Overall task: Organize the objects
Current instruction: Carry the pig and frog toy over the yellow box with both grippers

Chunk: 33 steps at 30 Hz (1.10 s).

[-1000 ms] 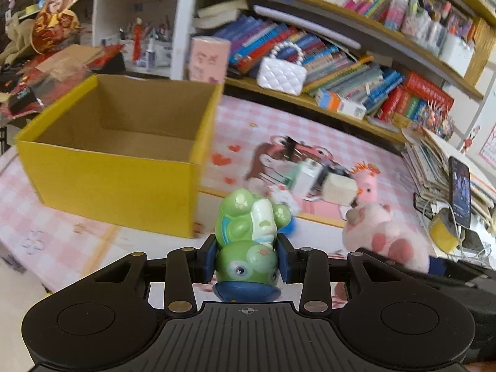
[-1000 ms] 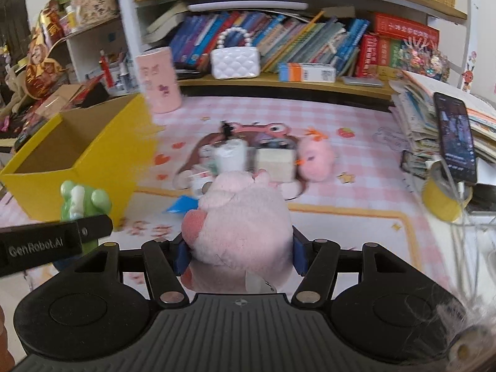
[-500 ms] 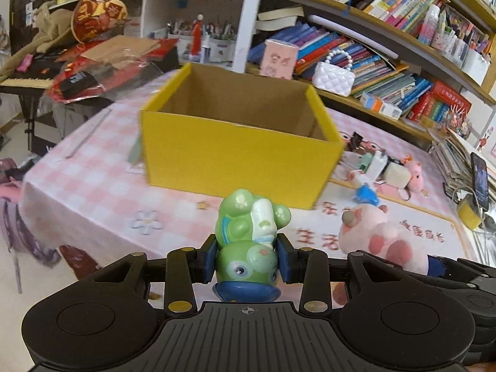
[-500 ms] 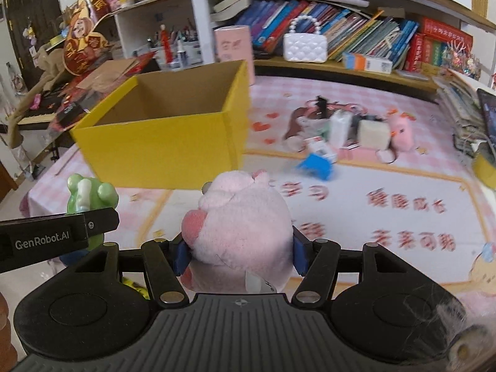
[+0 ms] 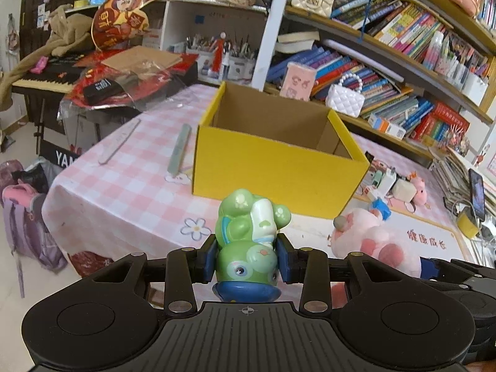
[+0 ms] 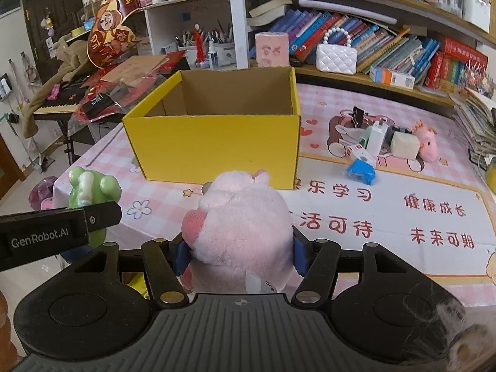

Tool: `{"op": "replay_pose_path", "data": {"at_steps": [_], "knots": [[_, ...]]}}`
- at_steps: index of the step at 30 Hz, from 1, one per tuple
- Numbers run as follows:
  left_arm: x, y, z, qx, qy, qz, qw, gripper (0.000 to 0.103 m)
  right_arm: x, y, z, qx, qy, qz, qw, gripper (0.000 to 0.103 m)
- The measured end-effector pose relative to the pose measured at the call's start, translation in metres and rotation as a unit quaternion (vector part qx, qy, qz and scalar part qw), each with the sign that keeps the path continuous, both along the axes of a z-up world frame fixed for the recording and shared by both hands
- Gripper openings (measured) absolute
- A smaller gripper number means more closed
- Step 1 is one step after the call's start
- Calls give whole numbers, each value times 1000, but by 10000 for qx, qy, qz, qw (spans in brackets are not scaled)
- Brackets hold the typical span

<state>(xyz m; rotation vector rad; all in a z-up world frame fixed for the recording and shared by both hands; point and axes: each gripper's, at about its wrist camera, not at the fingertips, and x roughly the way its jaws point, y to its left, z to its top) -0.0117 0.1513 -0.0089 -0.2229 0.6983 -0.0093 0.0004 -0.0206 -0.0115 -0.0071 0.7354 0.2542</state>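
My left gripper (image 5: 247, 259) is shut on a green frog toy (image 5: 248, 241) with a blue base, held in the air in front of the table's near edge. My right gripper (image 6: 240, 252) is shut on a pink plush pig (image 6: 240, 232); the pig also shows in the left wrist view (image 5: 372, 238). The frog toy shows at the left of the right wrist view (image 6: 90, 190). An open yellow cardboard box (image 5: 279, 167), (image 6: 214, 147) stands on the pink checked table beyond both grippers. Its inside looks empty.
Right of the box lie several small items: a blue object (image 6: 361, 172), a white charger (image 6: 376, 138), a beige cube (image 6: 404, 145) and a small pink plush (image 6: 427, 145). Bookshelves (image 6: 372, 46) line the back. A keyboard and clutter (image 5: 62, 77) stand at the left.
Both grippers have pulled back and up from the table with their toys. The box now looks smaller and farther ahead. Both grips are unchanged.
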Motion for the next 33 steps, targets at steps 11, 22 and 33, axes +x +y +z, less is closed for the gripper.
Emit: {"op": "replay_pose_path", "data": {"at_steps": [11, 22, 33], "knots": [[-6, 22, 12, -254, -304, 212, 9990, 37, -11, 19, 18, -254, -550, 218, 9979, 59], [14, 25, 31, -214, -631, 418, 9969, 37, 8, 32, 33, -280, -1062, 545, 9925, 59], [71, 15, 56, 38, -1006, 369, 9942, 37, 72, 23, 54, 195, -931, 431, 9945, 59]]}}
